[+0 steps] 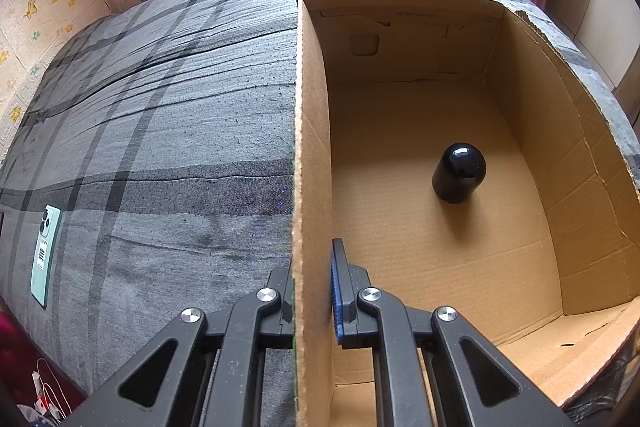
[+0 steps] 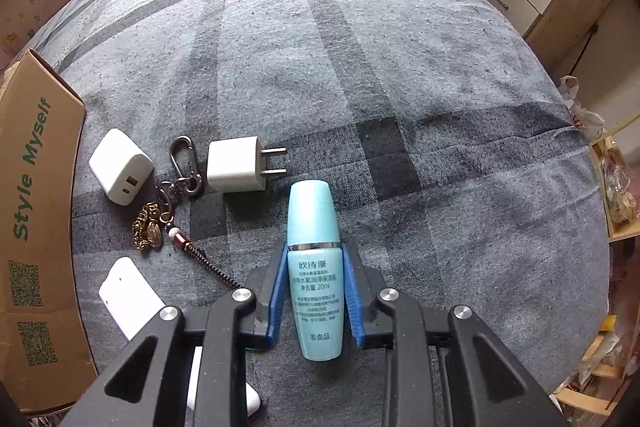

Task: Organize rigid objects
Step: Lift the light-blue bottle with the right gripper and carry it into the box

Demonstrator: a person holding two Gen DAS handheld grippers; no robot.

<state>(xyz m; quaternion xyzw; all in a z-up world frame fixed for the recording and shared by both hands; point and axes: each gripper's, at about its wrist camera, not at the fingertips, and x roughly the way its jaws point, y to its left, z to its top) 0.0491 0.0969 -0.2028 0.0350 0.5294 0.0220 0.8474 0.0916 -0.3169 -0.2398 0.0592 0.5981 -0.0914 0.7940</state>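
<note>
Two claws are at work: the right claw [image 2: 316, 291] has its blue pads on both sides of a small blue bottle [image 2: 315, 267] lying on the bed [image 2: 440, 107], gripping it below the silver collar; the left claw [image 1: 312, 291] is clamped on the box [image 1: 310, 147] wall. Light, stiff and smooth, the bottle looks likely to slip, so its straight body is the better hold. Two chargers [image 2: 236, 165], a keychain [image 2: 176, 195] and the box lie to the left.

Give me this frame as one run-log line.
left gripper: shut on box wall | right gripper: shut on blue bottle lying on bedspread | in box: black cap
</note>
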